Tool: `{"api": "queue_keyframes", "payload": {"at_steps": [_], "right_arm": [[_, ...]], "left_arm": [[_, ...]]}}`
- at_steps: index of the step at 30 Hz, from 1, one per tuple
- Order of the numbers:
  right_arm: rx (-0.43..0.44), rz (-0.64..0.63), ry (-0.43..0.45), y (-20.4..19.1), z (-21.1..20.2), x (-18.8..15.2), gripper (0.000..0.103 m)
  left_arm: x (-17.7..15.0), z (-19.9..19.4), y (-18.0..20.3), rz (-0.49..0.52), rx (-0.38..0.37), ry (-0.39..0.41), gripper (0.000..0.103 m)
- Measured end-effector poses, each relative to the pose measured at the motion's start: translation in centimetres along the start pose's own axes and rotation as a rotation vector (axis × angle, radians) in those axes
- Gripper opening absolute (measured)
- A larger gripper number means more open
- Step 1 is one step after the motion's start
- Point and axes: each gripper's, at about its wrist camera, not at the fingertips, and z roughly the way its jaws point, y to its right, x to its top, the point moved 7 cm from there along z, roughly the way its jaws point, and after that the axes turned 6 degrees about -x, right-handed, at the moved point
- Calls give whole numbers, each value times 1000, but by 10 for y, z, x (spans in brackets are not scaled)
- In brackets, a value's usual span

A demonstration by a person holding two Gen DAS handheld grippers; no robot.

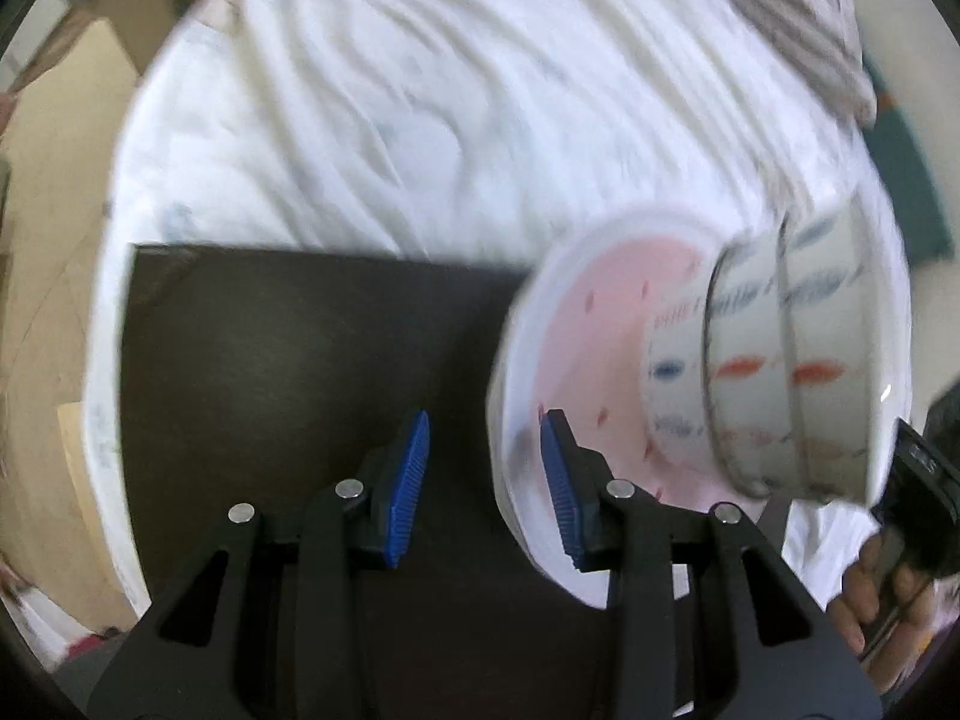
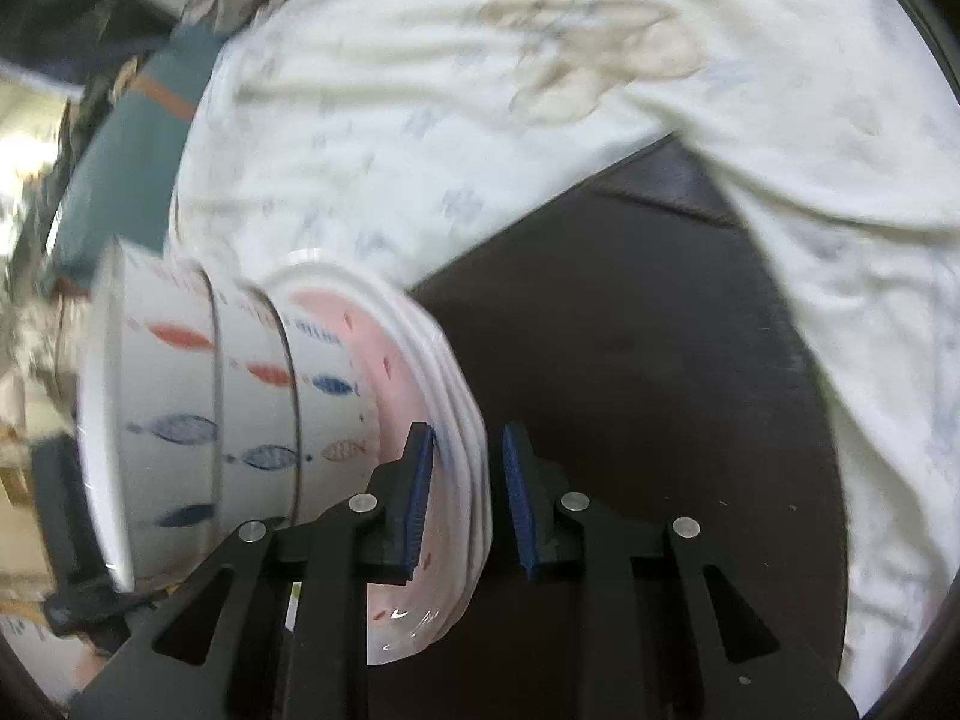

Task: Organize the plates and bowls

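A stack of white plates with pink centres (image 1: 576,336) (image 2: 447,360) lies on the dark board (image 1: 300,360) (image 2: 660,360). A stack of three nested white bowls with fish patterns (image 1: 780,354) (image 2: 198,420) stands on the plates. My left gripper (image 1: 485,489) is open, its jaws on either side of the plates' rim without touching. My right gripper (image 2: 465,501) is open around the opposite rim of the plate stack, with a gap at the right pad (image 2: 517,504).
The board lies on a wrinkled white cloth (image 1: 480,90) (image 2: 480,120). A striped fabric (image 1: 798,18) lies at the far side. A teal box (image 2: 132,150) stands beside the cloth. A hand with the other gripper's handle (image 1: 900,546) shows at the lower right.
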Motion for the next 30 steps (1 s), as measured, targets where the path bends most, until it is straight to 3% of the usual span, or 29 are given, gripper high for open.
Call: {"api": "queue_keyframes", "payload": {"at_steps": [2,5,8,12,16,19,22,30], "right_arm": [[41,46,81,3,-20,8,27],[165,108,147,1,-38,20,27],[239,89,151,-13,-38,27,28],[375,142,92,-25,-22,30,29],[392,199,57,-18,-12,31,34],[337,227,59,-10,-6,29,35],[294,168,39,-15,0,27,34],[290,129,52,-24,-1,25,33]], "left_arm": [[3,-12,5,-4,-39,63,58],[8,-25,24,40,-103,143,68],[8,-23,39,56,-147,120,69],[8,-20,35,5,-165,108,70],[14,-13,25,-5,-127,125,69],[15,-10,19,-37,-123,120,70],[16,-8,20,-35,-139,116,69],[12,-4,29,4,-139,92,69]]}}
